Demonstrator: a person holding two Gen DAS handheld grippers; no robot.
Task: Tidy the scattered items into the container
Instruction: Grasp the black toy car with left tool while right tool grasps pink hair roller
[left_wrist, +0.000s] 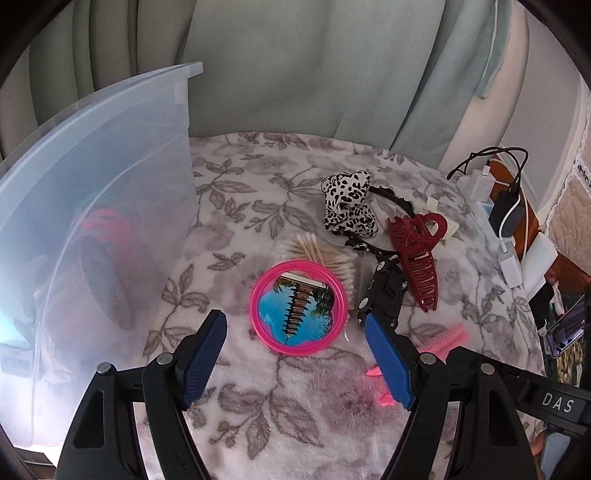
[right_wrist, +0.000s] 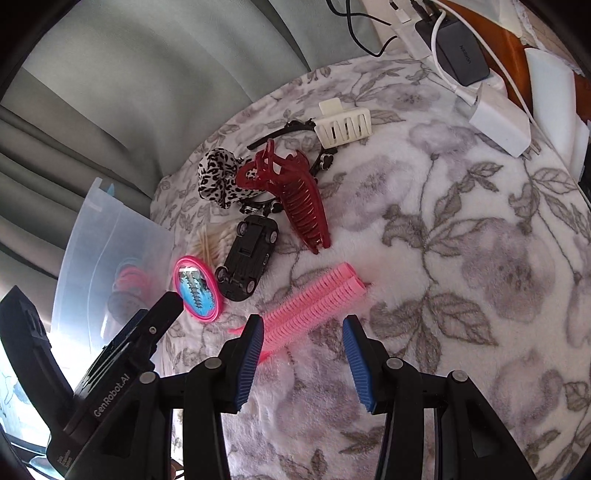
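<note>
The left gripper (left_wrist: 295, 354) is wide open above the round pink plastic mirror (left_wrist: 298, 307). Go down straight, then squeeze its rim gently. The right gripper (right_wrist: 303, 354) is open too, by the pink comb clip (right_wrist: 314, 306).

A floral fleece blanket (right_wrist: 461, 229) covered the surface. Behind it hung pale green curtains (left_wrist: 295, 74). At the far right edge sat a white charger (right_wrist: 498, 118), a dark power adapter (right_wrist: 461, 59) and black cables (left_wrist: 491, 155).
</note>
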